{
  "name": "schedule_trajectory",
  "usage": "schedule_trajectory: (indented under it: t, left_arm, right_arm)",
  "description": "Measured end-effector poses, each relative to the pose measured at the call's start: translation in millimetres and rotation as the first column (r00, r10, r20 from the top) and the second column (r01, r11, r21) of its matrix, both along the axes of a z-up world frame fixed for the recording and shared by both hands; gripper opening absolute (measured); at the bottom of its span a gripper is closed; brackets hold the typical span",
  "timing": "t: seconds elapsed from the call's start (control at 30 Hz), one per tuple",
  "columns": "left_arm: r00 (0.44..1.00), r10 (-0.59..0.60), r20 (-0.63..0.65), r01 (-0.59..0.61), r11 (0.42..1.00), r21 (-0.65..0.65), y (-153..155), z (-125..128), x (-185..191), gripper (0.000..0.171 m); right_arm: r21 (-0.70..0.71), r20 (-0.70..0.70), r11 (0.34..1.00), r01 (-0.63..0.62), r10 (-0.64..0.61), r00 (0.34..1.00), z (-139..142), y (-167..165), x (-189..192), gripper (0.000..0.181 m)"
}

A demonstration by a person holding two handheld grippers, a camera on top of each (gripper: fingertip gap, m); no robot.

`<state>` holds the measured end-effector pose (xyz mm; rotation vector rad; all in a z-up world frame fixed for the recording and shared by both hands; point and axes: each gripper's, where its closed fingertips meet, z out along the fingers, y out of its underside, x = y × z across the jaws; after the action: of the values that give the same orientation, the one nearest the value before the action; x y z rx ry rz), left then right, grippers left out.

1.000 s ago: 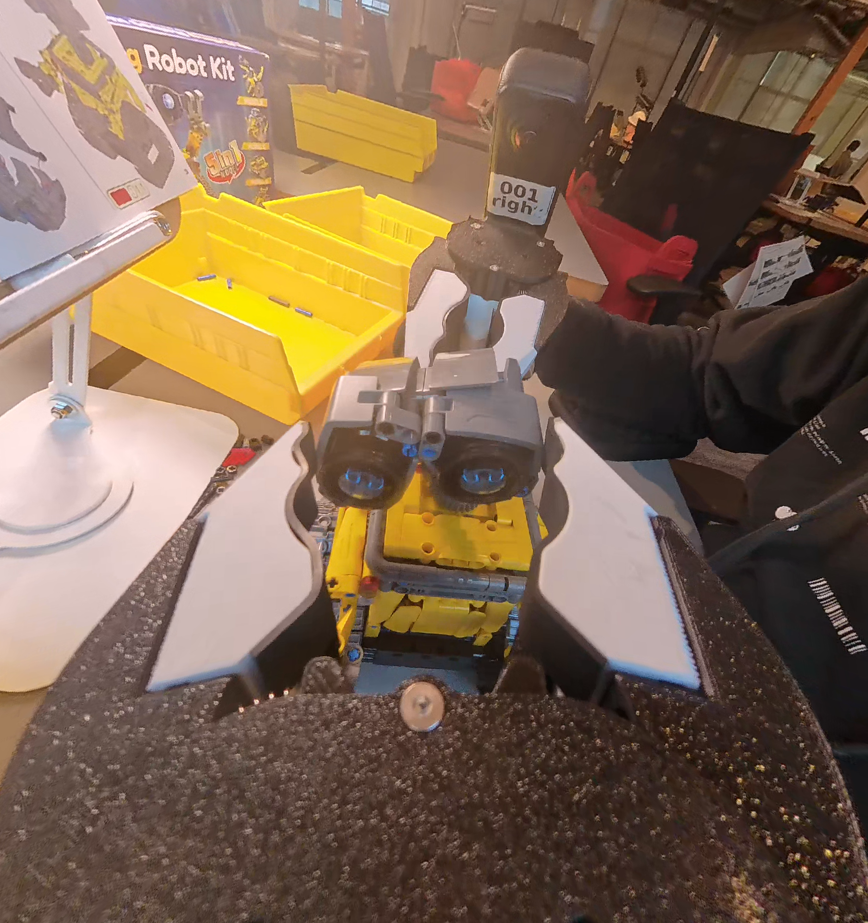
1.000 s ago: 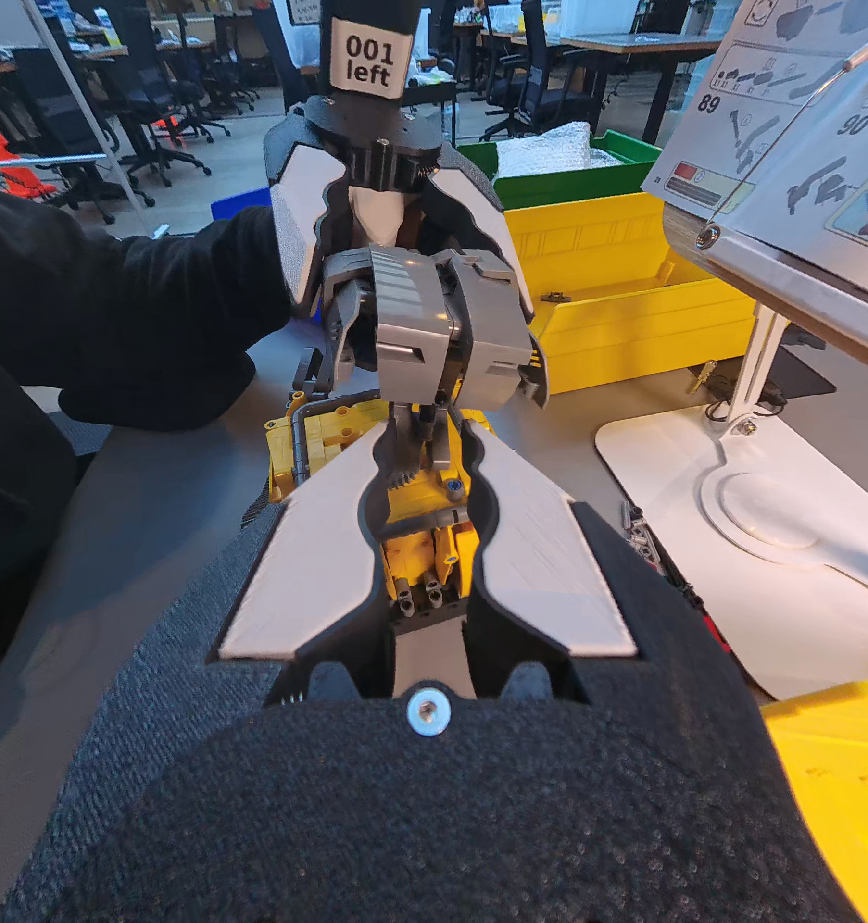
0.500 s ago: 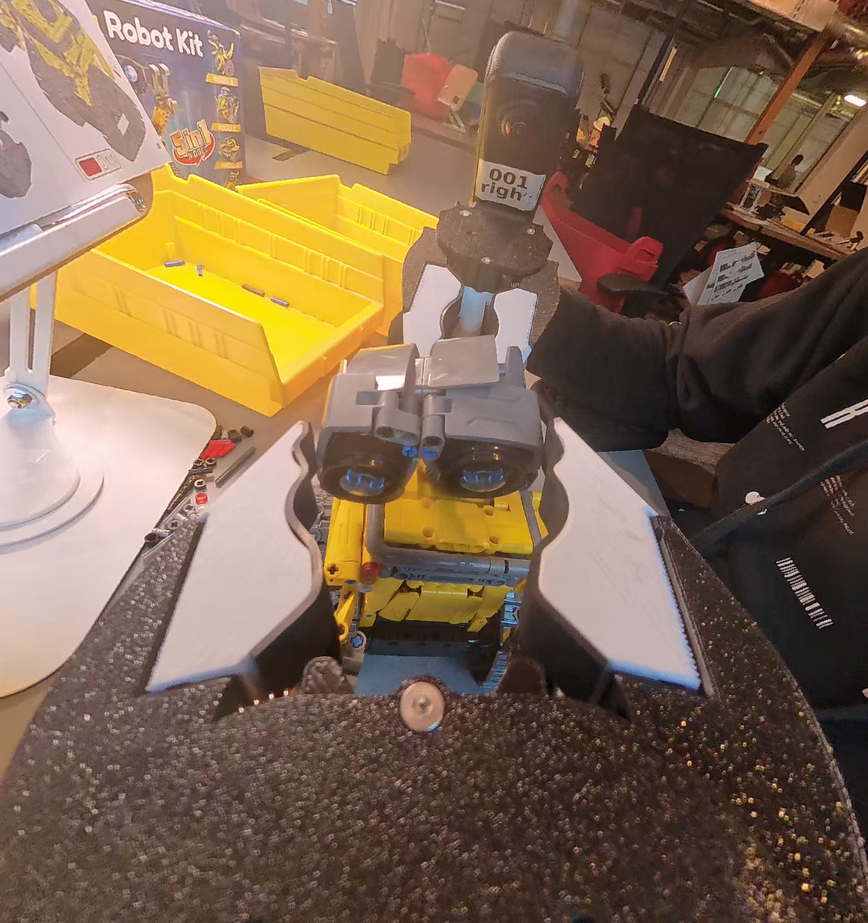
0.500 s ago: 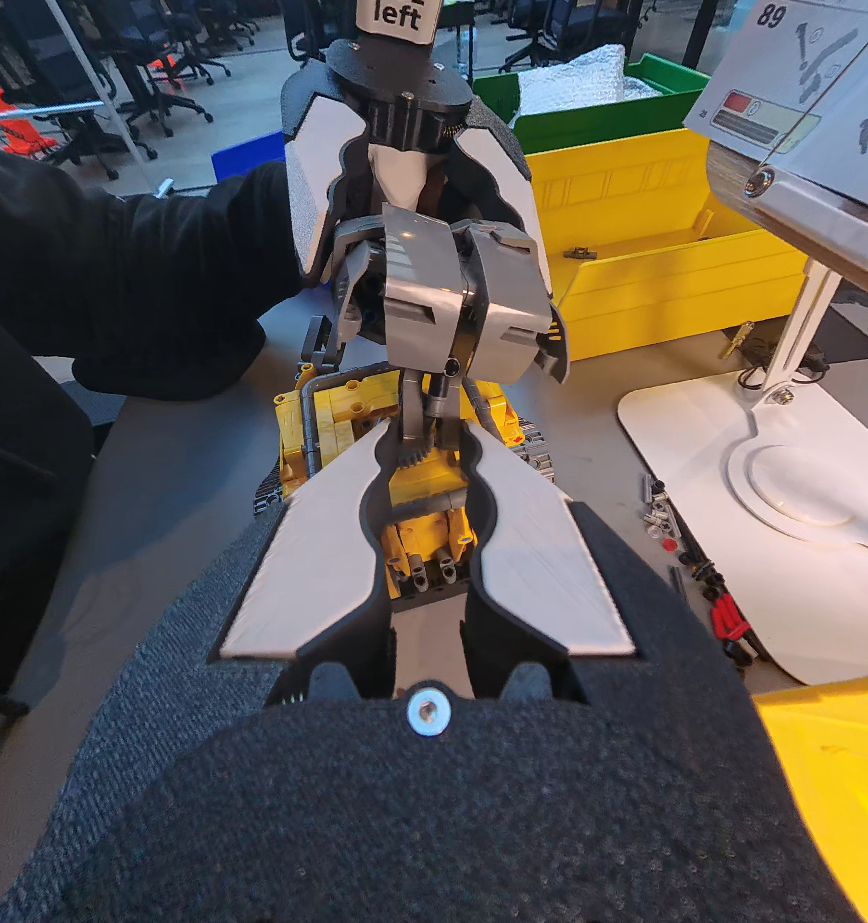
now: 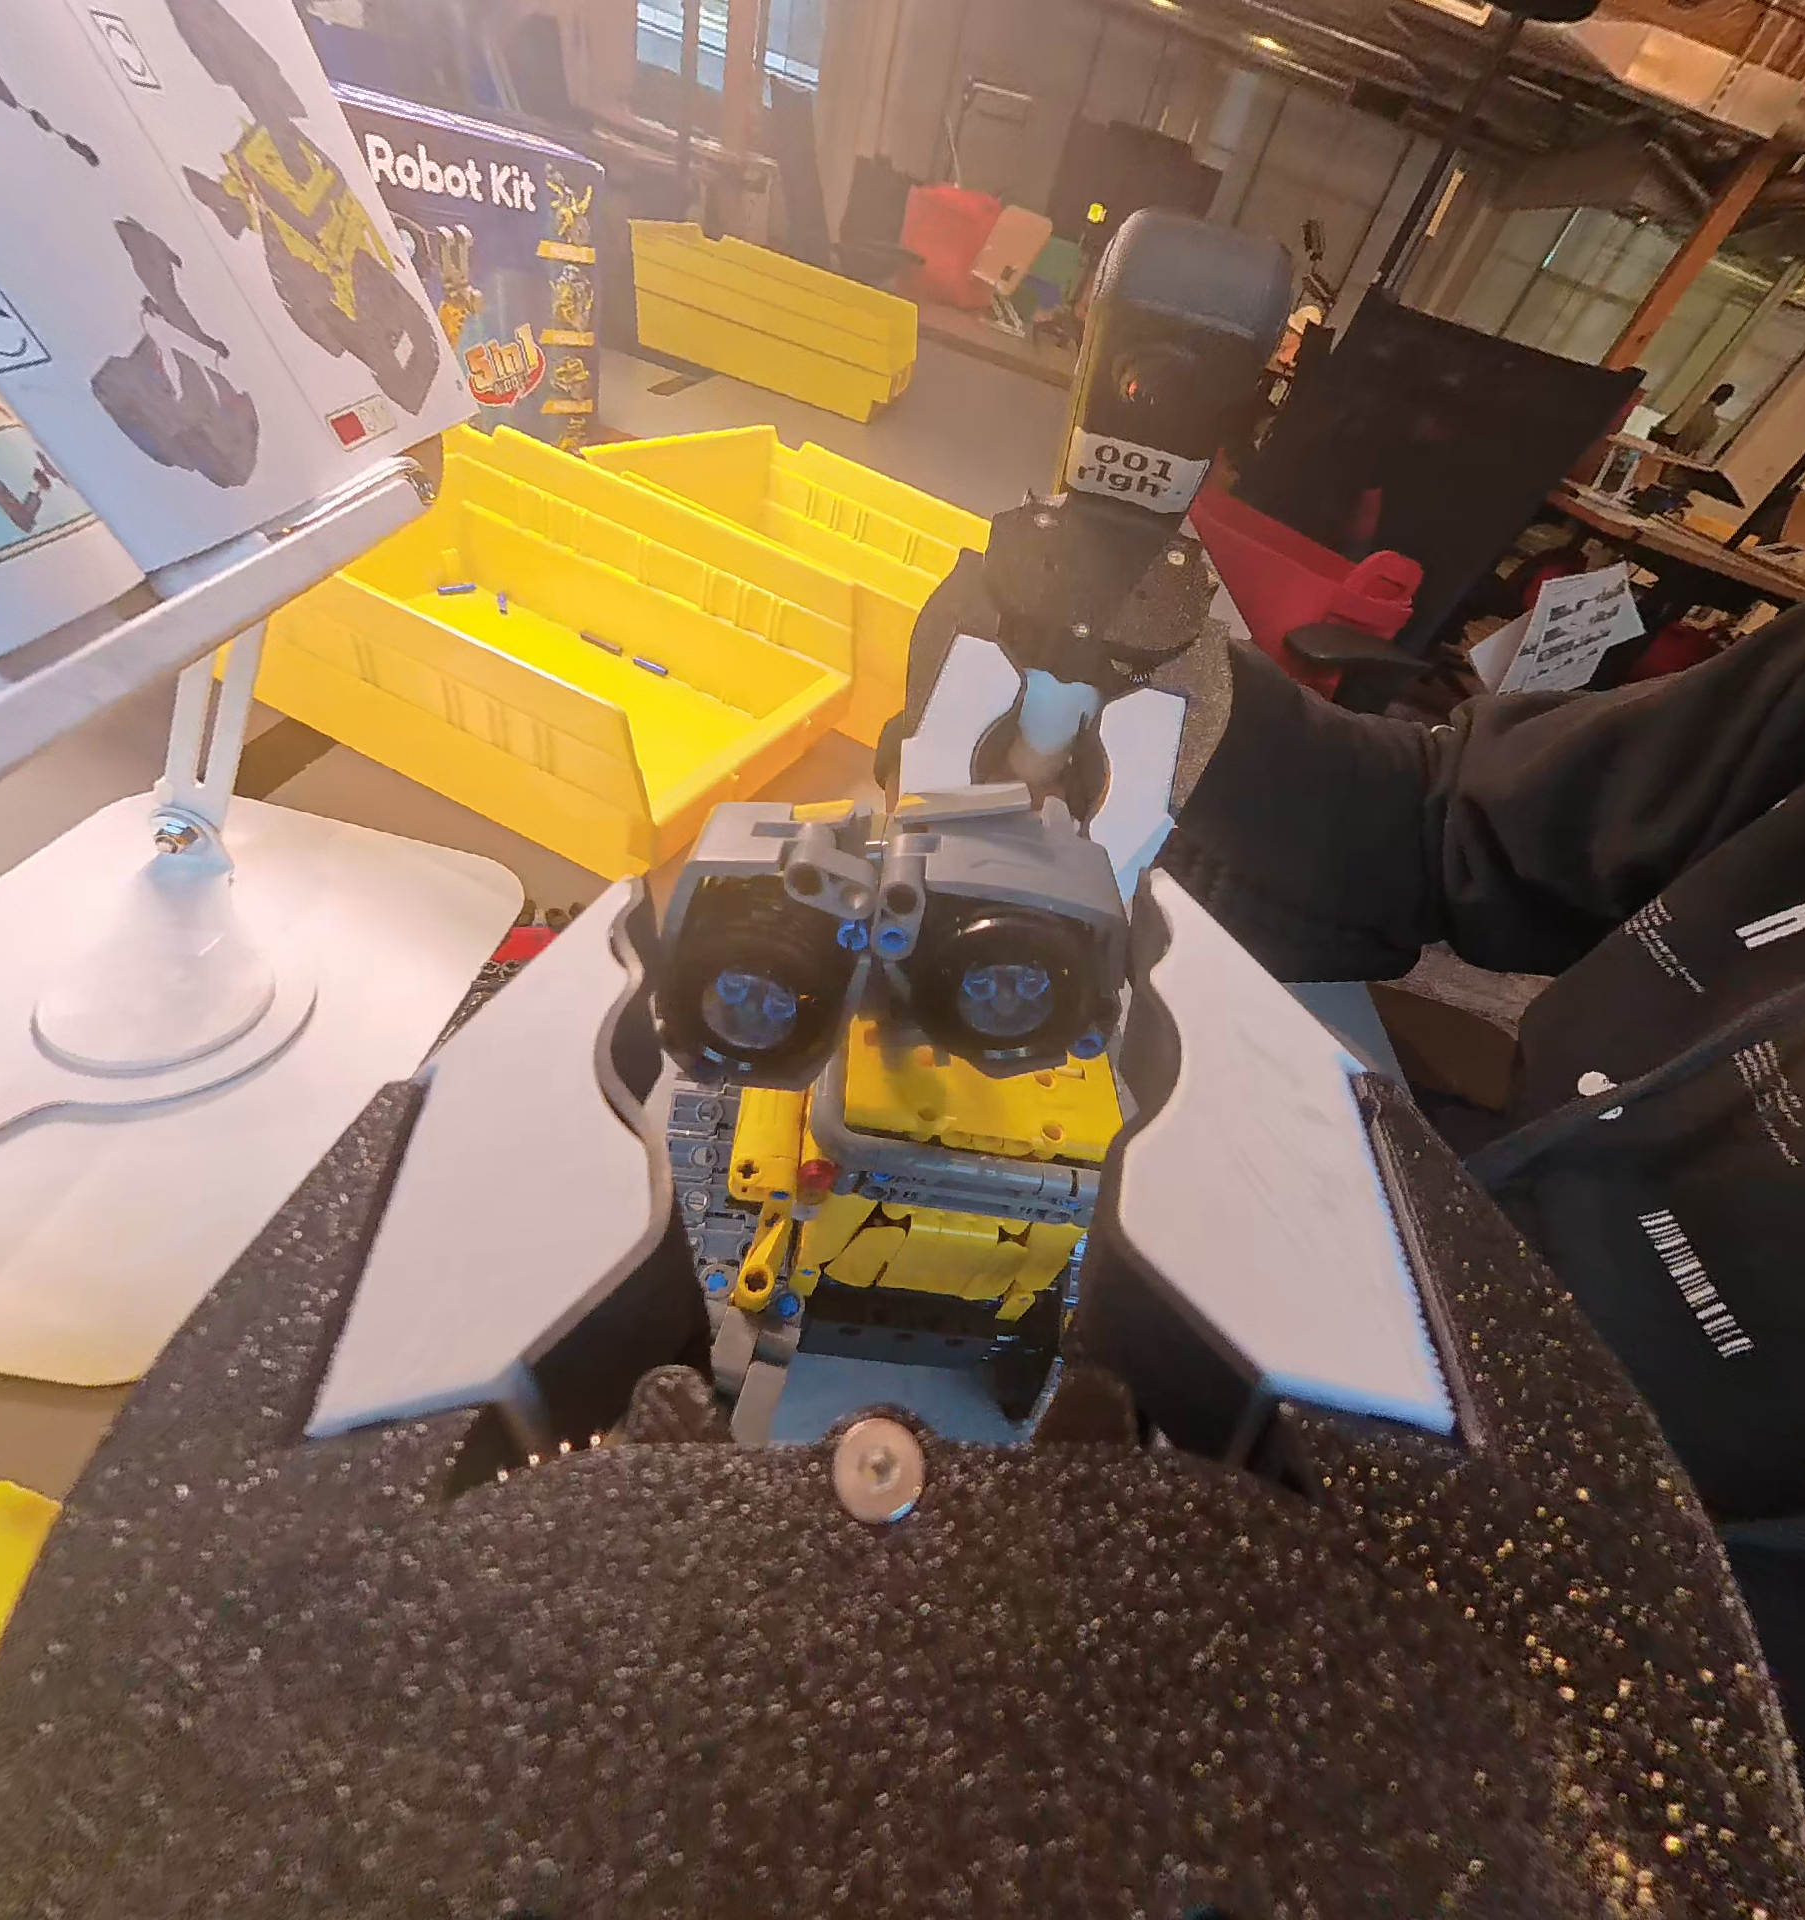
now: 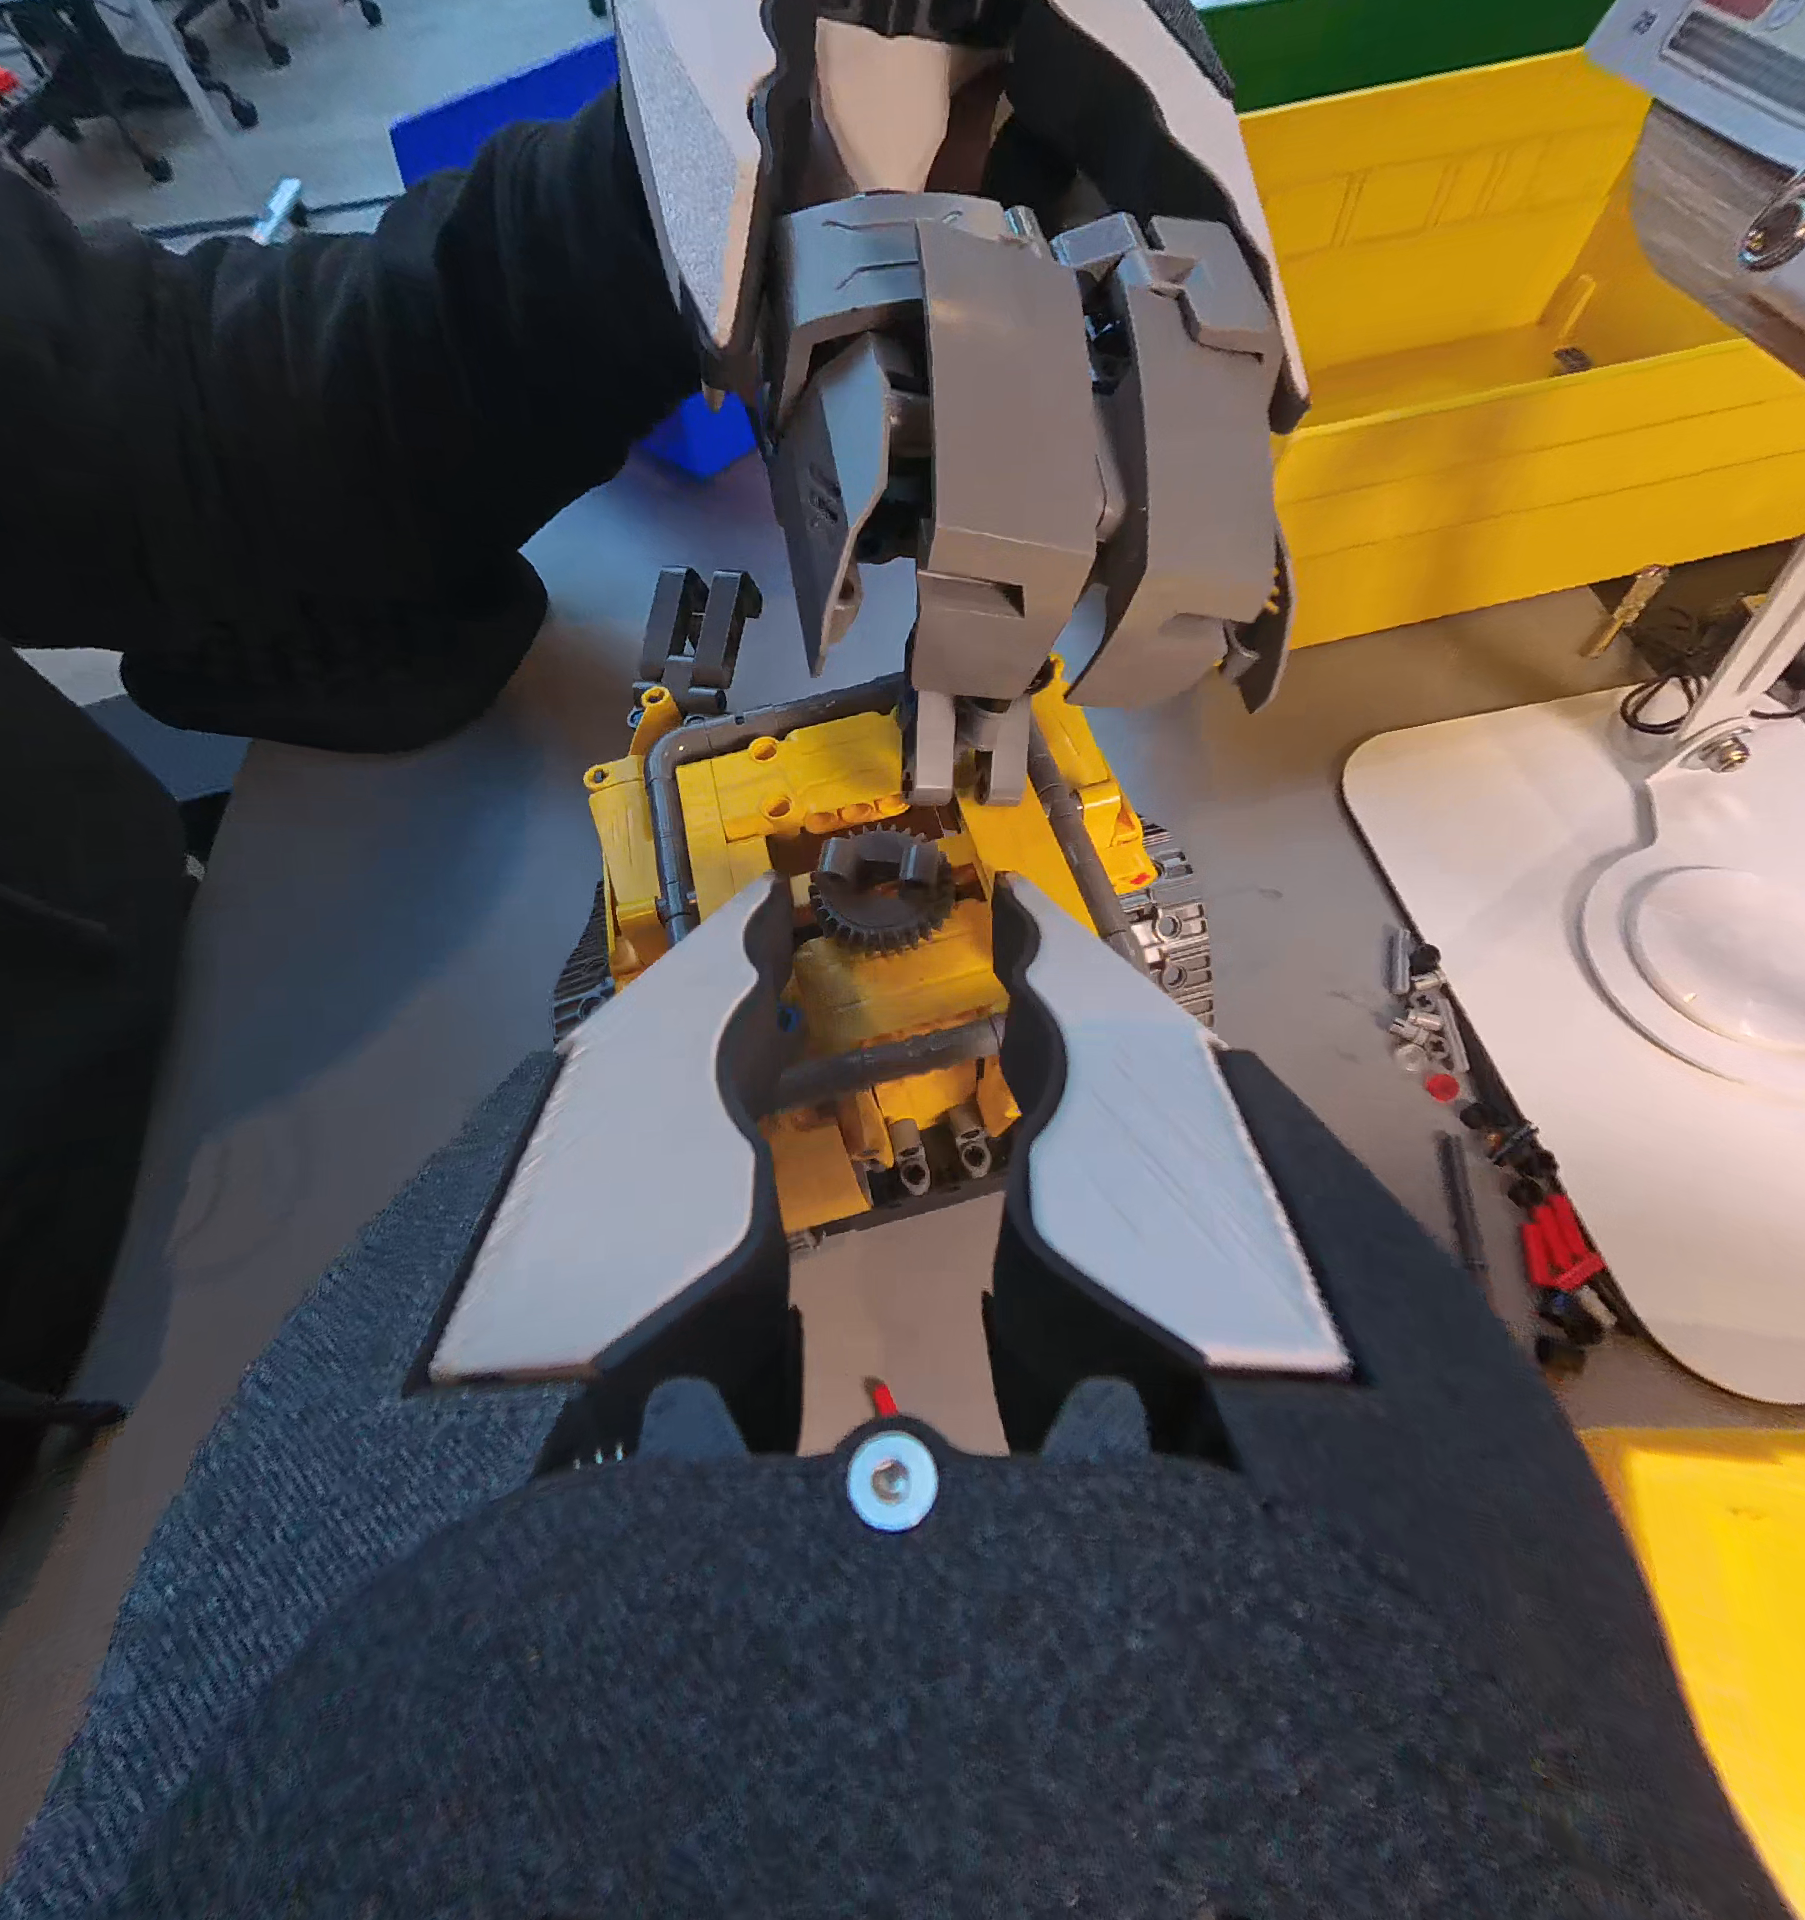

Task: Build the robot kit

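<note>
Grey tabletop [image 6: 378,935] under you, workshop clutter behind, and right in the middle sits the yellow brick-built tracked body [image 6: 877,977], dark gear [image 6: 880,896] showing on its top. Above it hangs the grey binocular head [image 5: 893,951], blue lenses facing your left wrist camera, its two neck prongs just over the yellow deck; whether they touch it, you cannot tell.

Your left gripper [image 5: 887,914] has its fingers [image 5: 524,1143] set wide, flanking the head on both sides and pressing its flanks. That is the grip carrying the head.

Your right gripper [image 6: 882,904] comes in from the far side, fingers [image 6: 659,1122] parted around the gear and the back of the body, clamping nothing.

Moving outward: loose small parts [image 6: 1480,1143], black, grey and red, lie scattered right of the model in the right wrist view, beside the white stand base [image 6: 1656,1039]. An instruction sheet [image 5: 150,260] rests on that stand at far left in the left view. Yellow bins [image 5: 565,675] sit beyond, a few blue pins inside one, with a kit box [image 5: 503,291] behind them. Black sleeve [image 5: 1500,831] at right.
</note>
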<state>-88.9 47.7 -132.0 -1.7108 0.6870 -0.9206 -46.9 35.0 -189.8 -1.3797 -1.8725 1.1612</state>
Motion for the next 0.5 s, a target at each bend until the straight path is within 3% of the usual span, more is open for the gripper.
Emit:
schedule_trajectory:
  t: [0.27,0.5]
  left_arm:
    - [1.0,0.007,-0.01,-0.007,1.0,0.008,0,0,0,0.09]
    - [1.0,0.012,-0.013,-0.012,1.0,0.009,0,1,-3,0.09]
  right_arm:
    - [0.108,0.066,0.992,0.069,-0.076,0.995,-1,-7,-4,0.03]
    - [0.113,0.077,0.994,-0.003,-0.006,0.997,0,-6,12,0.021]
